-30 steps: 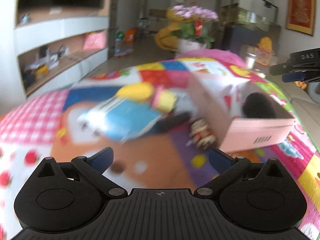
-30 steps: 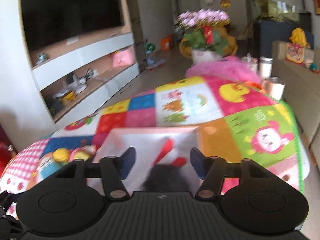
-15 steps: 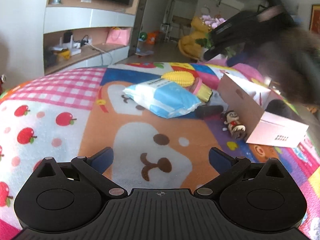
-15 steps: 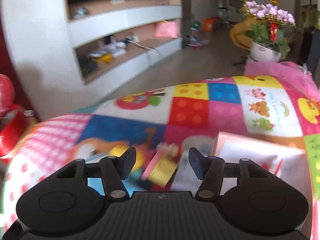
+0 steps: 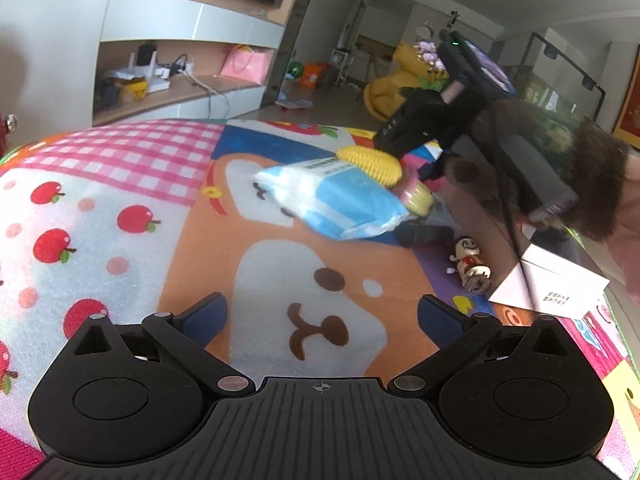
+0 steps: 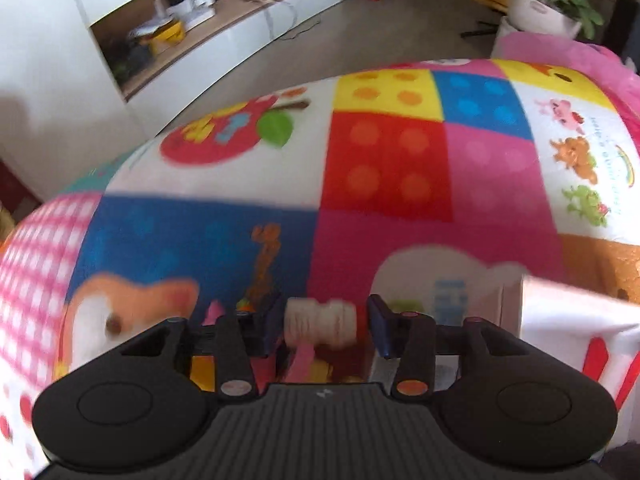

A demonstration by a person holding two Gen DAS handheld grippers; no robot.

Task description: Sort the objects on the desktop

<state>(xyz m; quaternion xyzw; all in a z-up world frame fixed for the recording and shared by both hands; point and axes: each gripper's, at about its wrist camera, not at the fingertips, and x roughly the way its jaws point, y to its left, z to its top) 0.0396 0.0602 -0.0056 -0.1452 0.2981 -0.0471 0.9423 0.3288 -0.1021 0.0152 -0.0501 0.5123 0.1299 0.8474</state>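
My left tongs (image 5: 320, 316) hang apart over the bear print on the table (image 5: 132, 184), nothing between the blue pads. Right tongs (image 6: 324, 324) point steeply down at the pile, jaws closing, with a cream ribbed spool-like piece (image 6: 320, 322) sitting between the pads. The left pad looks to be at its end, the right pad shows a small gap; frame is blurred, so I can't tell if contact is made. A pink bit (image 6: 302, 358) hangs below it.

From the left view, my right tongs (image 5: 416, 128) sit just above the yellow corn toy (image 5: 370, 160), which rests on top of the blue-white pack (image 5: 332, 204). A pink-yellow toy (image 5: 416, 196) lies just beside the corn, touching the pack's far edge. A dark object (image 5: 424, 234) lies just beyond the pack's right end. A small figurine (image 5: 470, 264) lies on its side between that and the white box (image 5: 556, 292). The box is at the table's right side, partly hidden by my furry sleeve (image 5: 596, 184).
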